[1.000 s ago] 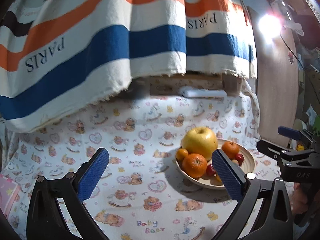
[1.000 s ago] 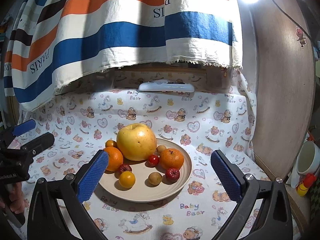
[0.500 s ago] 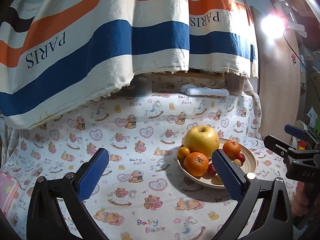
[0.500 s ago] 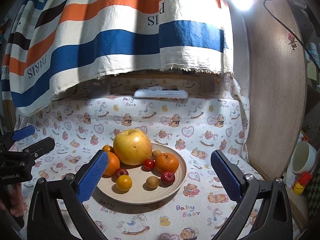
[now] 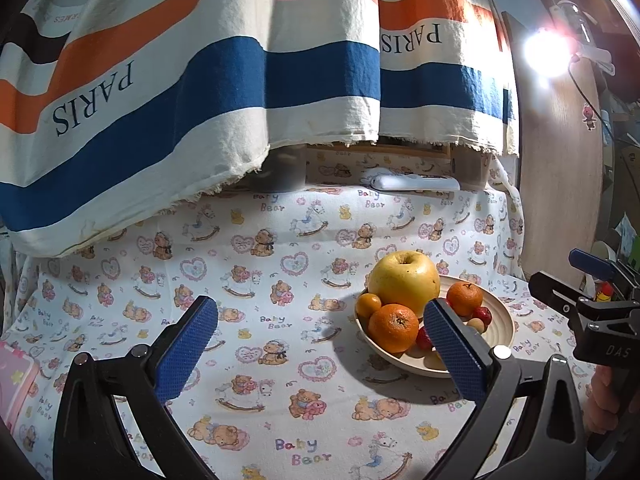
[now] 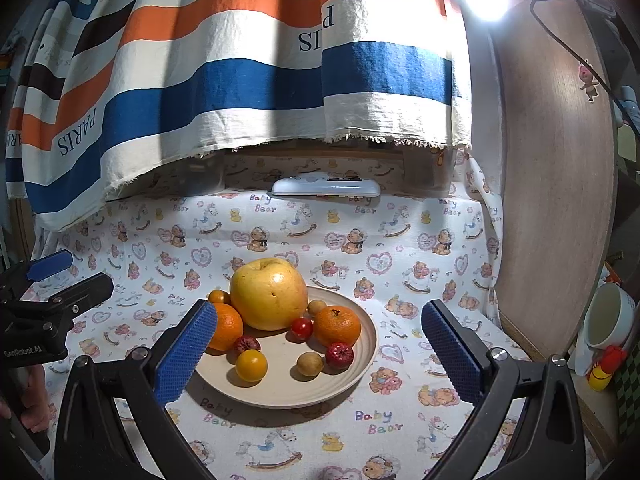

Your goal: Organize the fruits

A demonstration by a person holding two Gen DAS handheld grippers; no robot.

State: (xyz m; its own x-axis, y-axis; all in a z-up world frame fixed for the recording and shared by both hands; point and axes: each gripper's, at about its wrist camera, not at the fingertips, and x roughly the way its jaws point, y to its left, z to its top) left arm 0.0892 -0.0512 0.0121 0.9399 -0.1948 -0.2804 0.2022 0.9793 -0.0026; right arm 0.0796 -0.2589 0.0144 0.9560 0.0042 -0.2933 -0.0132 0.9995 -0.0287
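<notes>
Both grippers empty, fruit plate ahead.
I see left gripper (image 5: 320, 344) and right gripper (image 6: 320, 350) spread apart; plate (image 6: 360, 368) sits between right's fingers.

Beige ribbed plate (image 6: 362, 354) on the bear-print cloth, holding all the fruit. Large yellow apple (image 6: 269, 294) upright at the back, stem dimple up. Two oranges: one (image 6: 337, 325) right of the apple, another (image 6: 226, 326) on the left rim. Small red, yellow and tan fruits scattered in front.
</notes>
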